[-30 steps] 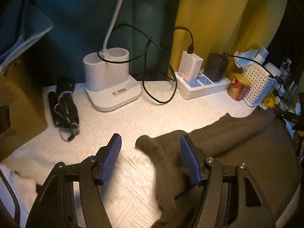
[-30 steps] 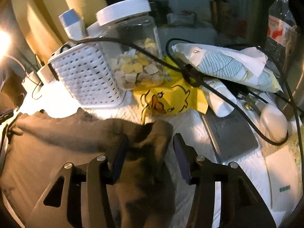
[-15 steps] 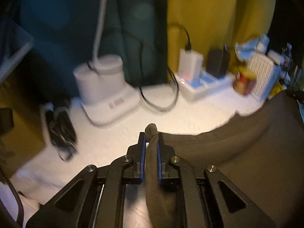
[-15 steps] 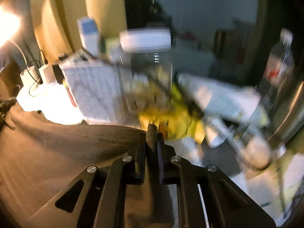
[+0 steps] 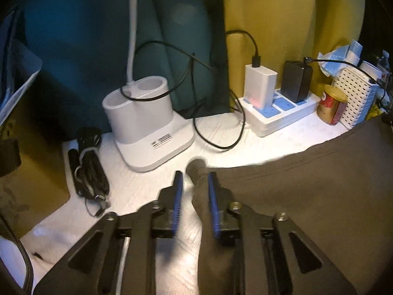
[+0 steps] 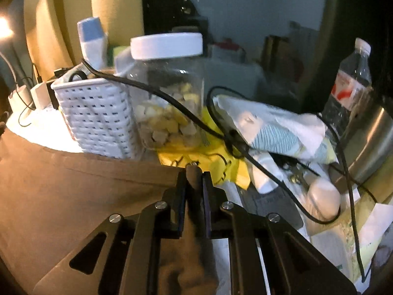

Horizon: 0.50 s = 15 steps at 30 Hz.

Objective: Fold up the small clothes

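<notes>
1. One clear jar (image 6: 169, 98) with a white lid is holding pale and yellow chunks, touching a white basket (image 6: 98, 115)
2. The left gripper (image 5: 195, 191), angling downward, has just been opening; the brown garment (image 5: 307, 196) corner is sitting loose between its jaws
3. The right gripper (image 6: 194, 191) has eased slightly yet is pinching the garment's other corner
4. The garment is hanging stretched between both over the white table (image 5: 152, 184)

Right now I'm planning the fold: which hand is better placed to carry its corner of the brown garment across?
Right: its fingers press the brown garment from both sides, while the left fingers have just been opening, one off the cloth.
</notes>
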Each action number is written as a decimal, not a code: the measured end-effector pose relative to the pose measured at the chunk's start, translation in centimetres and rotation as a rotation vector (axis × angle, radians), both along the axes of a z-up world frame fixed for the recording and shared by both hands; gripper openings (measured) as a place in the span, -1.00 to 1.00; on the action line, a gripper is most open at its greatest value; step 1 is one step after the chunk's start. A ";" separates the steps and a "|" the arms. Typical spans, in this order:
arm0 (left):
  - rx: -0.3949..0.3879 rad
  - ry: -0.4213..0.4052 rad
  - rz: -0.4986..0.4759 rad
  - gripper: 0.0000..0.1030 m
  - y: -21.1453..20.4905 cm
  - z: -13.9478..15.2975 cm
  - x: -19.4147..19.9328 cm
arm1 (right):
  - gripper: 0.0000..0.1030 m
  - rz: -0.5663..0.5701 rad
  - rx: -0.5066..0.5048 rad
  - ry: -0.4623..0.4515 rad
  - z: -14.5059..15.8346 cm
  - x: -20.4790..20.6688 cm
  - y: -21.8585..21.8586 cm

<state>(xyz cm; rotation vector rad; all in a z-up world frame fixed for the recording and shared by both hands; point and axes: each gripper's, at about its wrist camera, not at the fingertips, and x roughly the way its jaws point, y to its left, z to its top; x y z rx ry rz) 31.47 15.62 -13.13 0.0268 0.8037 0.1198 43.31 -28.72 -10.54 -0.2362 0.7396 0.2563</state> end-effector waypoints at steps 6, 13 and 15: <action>-0.069 -0.047 0.057 0.30 1.1 1.5 -2.5 | -0.40 -0.021 -0.008 -0.015 1.2 -1.8 -1.2; -0.121 -0.047 0.061 0.30 0.7 2.4 -6.8 | -0.39 -0.049 0.005 0.002 2.5 -6.0 -3.9; -0.143 -0.048 0.051 0.30 0.2 2.4 -8.2 | -0.39 -0.062 0.011 0.001 2.8 -7.4 -4.7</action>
